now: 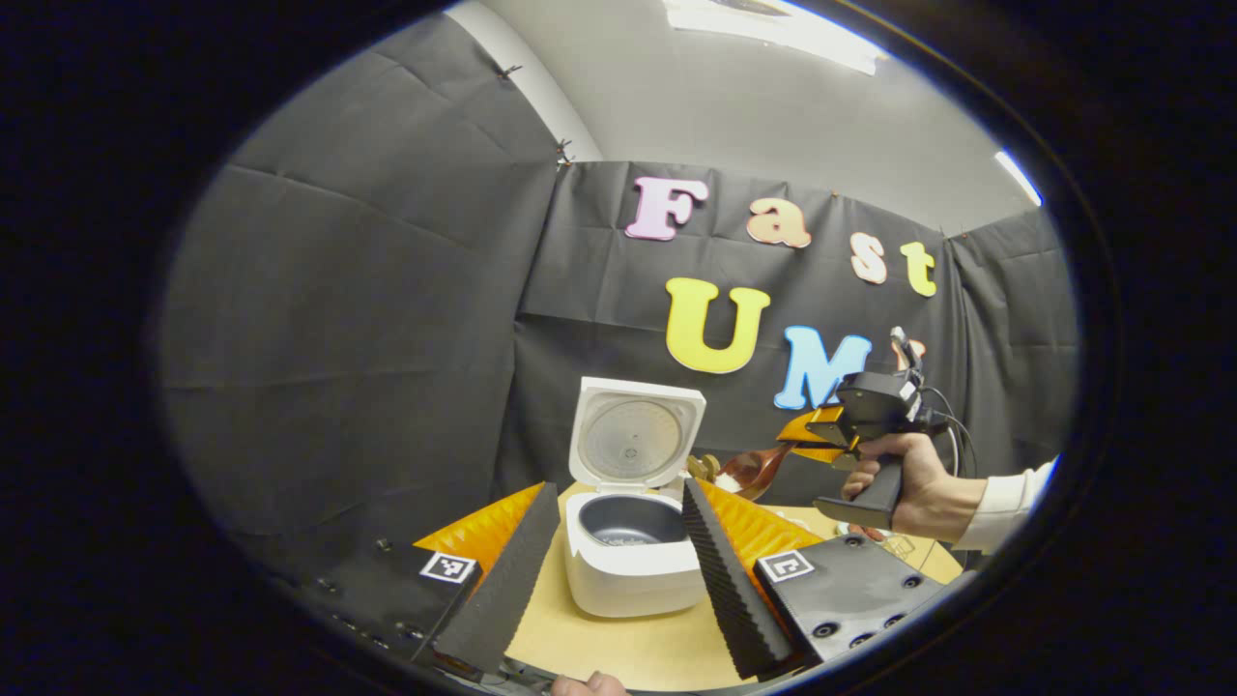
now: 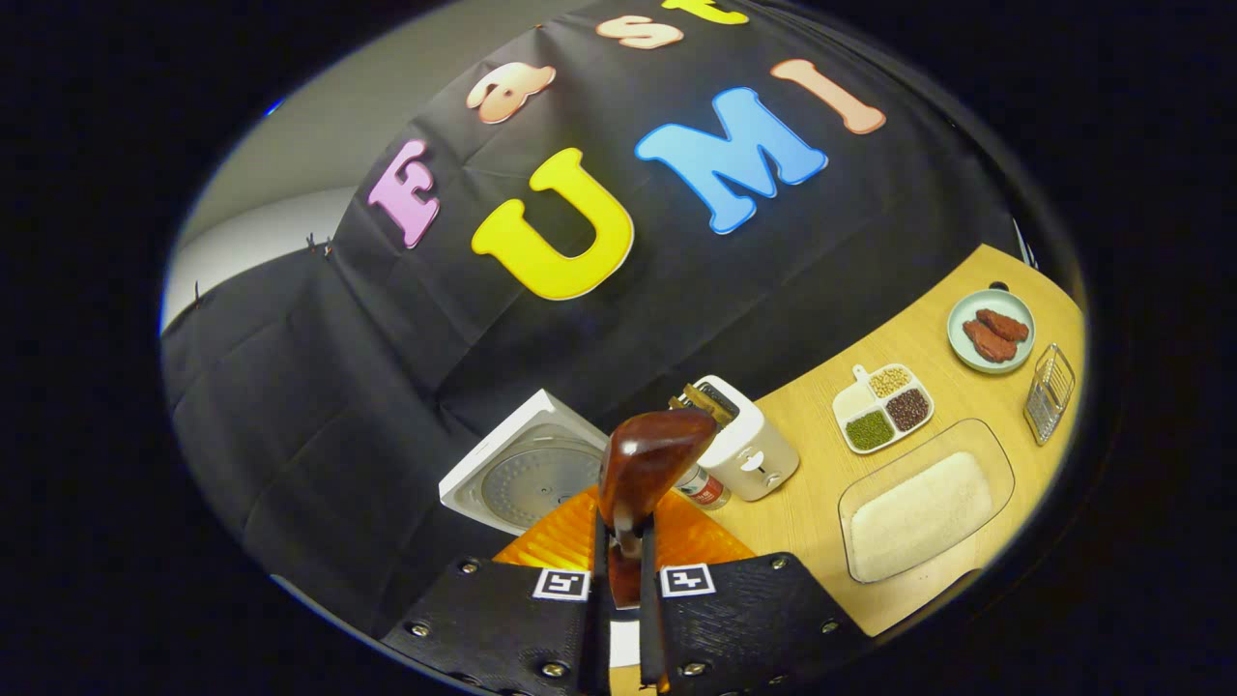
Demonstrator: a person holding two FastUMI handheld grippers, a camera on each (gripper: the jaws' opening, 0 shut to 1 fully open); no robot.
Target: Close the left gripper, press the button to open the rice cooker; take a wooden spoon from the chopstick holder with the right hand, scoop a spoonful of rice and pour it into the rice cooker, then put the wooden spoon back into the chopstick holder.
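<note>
My right tool [image 2: 618, 580] is clamped on the handle of the wooden spoon [image 2: 643, 469], both fingers pressing it, the bowl sticking up ahead of me. In the left gripper view that spoon's bowl [image 1: 749, 471] carries a heap of white rice and hangs just to the right of the rice cooker [image 1: 633, 541], whose lid [image 1: 636, 435] stands fully up with the dark inner pot [image 1: 633, 520] exposed. My left tool [image 1: 618, 570] hangs wide apart and holds nothing, framing the cooker on the worktop [image 1: 618, 648]. I judge the scooping done and the pour in hand. To do it well I would keep the bowl level while crossing to the pot, bring it over the middle of the opening rather than the rim, then roll my wrist slowly so the grains slide off inside. The rice tray [image 2: 918, 517] and the chopstick holder [image 2: 744, 449] sit to the right on the worktop, the holder waiting for the spoon's return.
</note>
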